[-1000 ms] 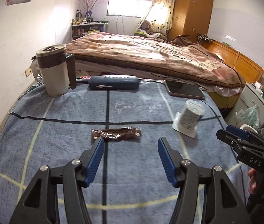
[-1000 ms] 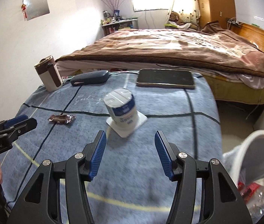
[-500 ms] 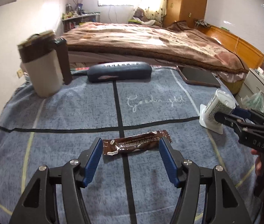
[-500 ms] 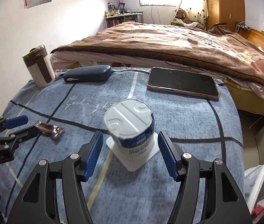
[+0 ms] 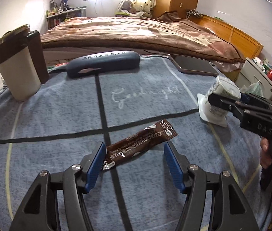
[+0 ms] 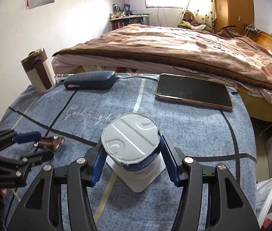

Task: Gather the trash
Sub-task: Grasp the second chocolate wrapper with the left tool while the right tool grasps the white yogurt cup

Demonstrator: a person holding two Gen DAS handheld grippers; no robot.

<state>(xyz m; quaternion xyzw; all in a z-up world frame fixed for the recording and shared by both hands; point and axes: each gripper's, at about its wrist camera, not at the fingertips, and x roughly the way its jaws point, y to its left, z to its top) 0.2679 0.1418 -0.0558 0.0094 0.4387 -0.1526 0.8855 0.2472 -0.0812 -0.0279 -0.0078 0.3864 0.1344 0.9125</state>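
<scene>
while the left gripper (image 5: pixel 134 160) straddles the brown foil coffee sachet (image 5: pixel 138 146) unclenched, the sachet's long axis runs slantwise across the gap; the right gripper (image 6: pixel 130 155), jaws just narrowed, brackets the upturned white plastic yoghurt cup (image 6: pixel 134 150), contact unclear, on the blue-grey blanketed worktop (image 6: pixel 184 123).

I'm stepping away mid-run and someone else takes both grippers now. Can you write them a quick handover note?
Left gripper: open, low over the blue blanket, straddling the brown coffee wrapper. Its left pad is at the wrapper's end and nothing is gripped.
Right gripper: its jaws have just been closing, and the pads now sit against the sides of the yogurt cup, which stands upside down on the blanket, not lifted.
Done: both grippers lined up on their trash.
Left: close on the wrapper, lift both items and drop them in the white bin, partly visible at the lower right.
</scene>
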